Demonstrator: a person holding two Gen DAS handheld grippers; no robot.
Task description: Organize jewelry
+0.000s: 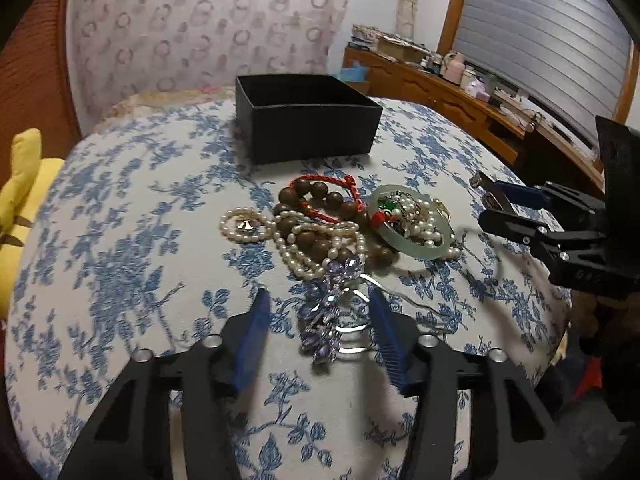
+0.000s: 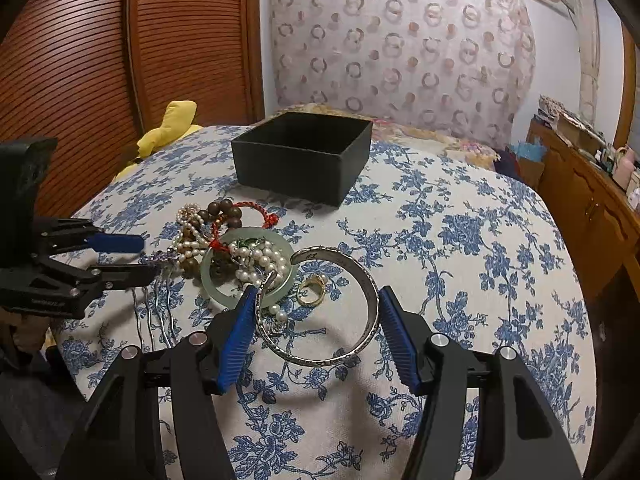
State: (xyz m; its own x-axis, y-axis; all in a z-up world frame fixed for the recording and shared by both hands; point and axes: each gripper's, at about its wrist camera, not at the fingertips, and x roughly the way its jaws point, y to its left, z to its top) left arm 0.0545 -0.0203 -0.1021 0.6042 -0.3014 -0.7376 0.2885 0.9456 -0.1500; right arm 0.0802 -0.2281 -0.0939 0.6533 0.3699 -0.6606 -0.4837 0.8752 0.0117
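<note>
A pile of jewelry lies on a blue-flowered cloth (image 1: pixel 120 240): brown wooden beads (image 1: pixel 312 208) with red cord, pearl strands (image 1: pixel 248 228), a green jade bangle (image 1: pixel 412 224) and a purple crystal hair comb (image 1: pixel 328 312). My left gripper (image 1: pixel 320 304) is open, its blue pads on either side of the comb. In the right wrist view my right gripper (image 2: pixel 316 300) is open around a silver cuff bangle (image 2: pixel 360 276), with a gold ring (image 2: pixel 312 290) and the jade bangle (image 2: pixel 216 280) just beyond. An open black box (image 2: pixel 300 168) stands behind the pile.
A yellow plush toy (image 1: pixel 24 184) lies at the cloth's left edge. A wooden sideboard (image 1: pixel 460 92) with clutter runs along the right. A patterned curtain (image 2: pixel 400 48) and a wooden slatted door (image 2: pixel 100 60) stand behind.
</note>
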